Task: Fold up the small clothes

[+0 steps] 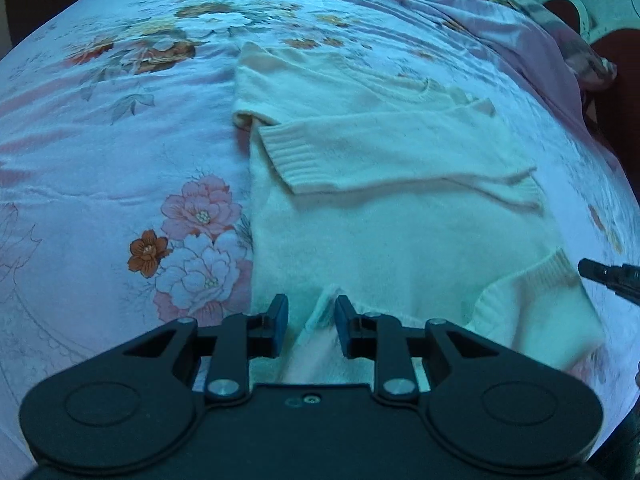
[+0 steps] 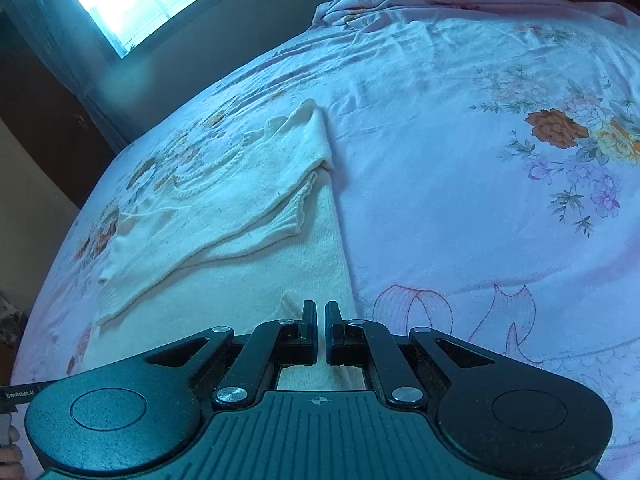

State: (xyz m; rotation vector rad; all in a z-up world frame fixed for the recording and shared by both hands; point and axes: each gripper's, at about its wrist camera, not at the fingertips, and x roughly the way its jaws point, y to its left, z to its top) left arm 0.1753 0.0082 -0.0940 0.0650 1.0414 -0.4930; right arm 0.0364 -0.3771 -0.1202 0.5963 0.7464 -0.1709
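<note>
One cream sweater (image 1: 384, 200) is spread on the flowered bedsheet (image 1: 120, 160) — both sleeves folded across its front. A raised fold of its near hem sits between the left gripper's (image 1: 311, 322) parted fingers. The right gripper (image 2: 321, 330) is held over the hem's right corner — jaws nearly shut, whether on cloth cannot be told.

Black left claw (image 1: 307, 326) and right claw (image 2: 321, 330): blue pads, silver screws.

The left gripper (image 1: 311, 322) sits at the lower middle of its frame, jaws parted with a clear gap between the blue pads. The right gripper (image 2: 321, 330) sits low and central in its own frame, jaws drawn almost together, only a thin slit between them.
</note>
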